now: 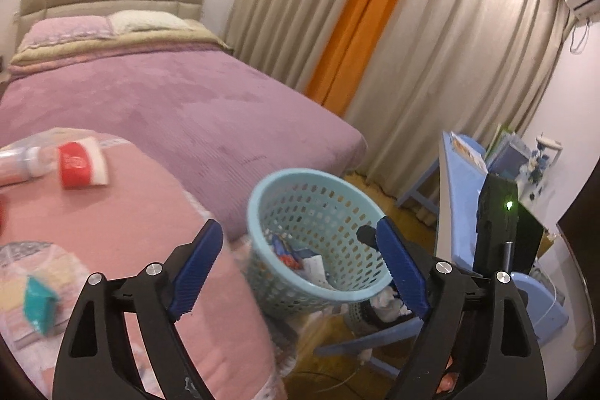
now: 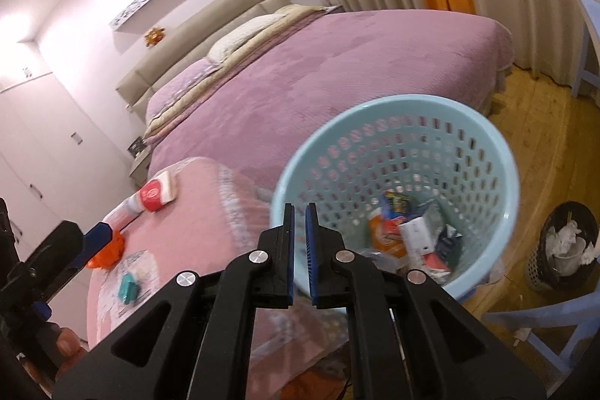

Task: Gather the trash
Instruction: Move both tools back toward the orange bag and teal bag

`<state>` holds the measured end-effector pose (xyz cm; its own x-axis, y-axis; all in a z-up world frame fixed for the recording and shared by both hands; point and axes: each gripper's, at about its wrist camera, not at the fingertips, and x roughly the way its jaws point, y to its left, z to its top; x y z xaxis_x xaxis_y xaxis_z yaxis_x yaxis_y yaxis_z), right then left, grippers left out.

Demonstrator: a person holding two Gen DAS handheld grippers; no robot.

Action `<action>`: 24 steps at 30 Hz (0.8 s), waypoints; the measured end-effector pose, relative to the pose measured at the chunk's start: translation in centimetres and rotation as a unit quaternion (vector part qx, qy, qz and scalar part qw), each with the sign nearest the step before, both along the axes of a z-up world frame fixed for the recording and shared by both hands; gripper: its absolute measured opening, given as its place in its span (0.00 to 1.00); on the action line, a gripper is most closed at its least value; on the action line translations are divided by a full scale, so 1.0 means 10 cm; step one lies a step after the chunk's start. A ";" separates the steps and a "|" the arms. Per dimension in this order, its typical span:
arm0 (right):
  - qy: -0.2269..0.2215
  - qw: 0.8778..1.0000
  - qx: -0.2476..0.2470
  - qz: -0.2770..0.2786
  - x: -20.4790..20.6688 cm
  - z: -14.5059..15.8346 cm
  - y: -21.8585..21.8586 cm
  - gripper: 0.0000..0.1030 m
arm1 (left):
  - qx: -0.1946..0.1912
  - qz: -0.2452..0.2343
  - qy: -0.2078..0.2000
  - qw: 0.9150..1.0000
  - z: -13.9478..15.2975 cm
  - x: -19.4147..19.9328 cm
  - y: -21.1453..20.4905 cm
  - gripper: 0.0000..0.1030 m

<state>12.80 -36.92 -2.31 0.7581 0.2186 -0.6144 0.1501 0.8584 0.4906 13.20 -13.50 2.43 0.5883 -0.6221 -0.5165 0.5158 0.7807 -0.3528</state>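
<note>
A light blue perforated basket [image 2: 468, 152] hangs tilted beside the pink-covered surface [image 2: 210, 212], with wrappers and cartons lying in its bottom. My right gripper [image 2: 300, 208] is shut on the basket's near rim. My left gripper [image 1: 298, 231] stands wide open with nothing between its fingers; the basket [image 1: 300, 186] shows beyond them. On the pink cover lie a red-and-white packet [image 1: 84, 164], a clear plastic bottle [image 1: 22, 164] and a small teal packet [image 1: 37, 302]. The right wrist view also shows an orange wrapper [image 2: 107, 252] under one of the left gripper's blue fingers [image 2: 98, 231].
A large bed with a purple cover [image 1: 187, 92] runs behind the pink surface. A black bin full of white paper [image 2: 562, 246] stands on the wooden floor near a blue chair [image 2: 543, 321]. A blue desk [image 1: 461, 182] stands by the curtains.
</note>
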 end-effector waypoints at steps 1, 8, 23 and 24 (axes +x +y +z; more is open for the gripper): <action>-0.001 1.000 -0.002 0.006 0.01 0.03 0.07 0.08 | -0.004 0.007 -0.004 1.000 0.02 -0.03 0.08 0.80; -0.030 0.999 -0.022 0.037 -0.03 0.19 0.56 0.53 | -0.016 0.064 -0.020 0.998 0.11 -0.12 0.67 0.81; -0.054 0.982 -0.110 0.141 0.03 0.41 1.97 0.73 | 0.001 0.238 -0.028 0.971 0.17 -0.09 2.22 0.81; -0.053 0.980 -0.114 0.151 0.04 0.40 2.07 0.73 | 0.004 0.249 -0.027 0.968 0.17 -0.08 2.29 0.81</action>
<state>13.21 -16.26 1.66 0.7416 0.3089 -0.5955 -0.1696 0.9452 0.2791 12.43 9.43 4.13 0.8404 -0.2515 -0.4801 0.0932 0.9397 -0.3291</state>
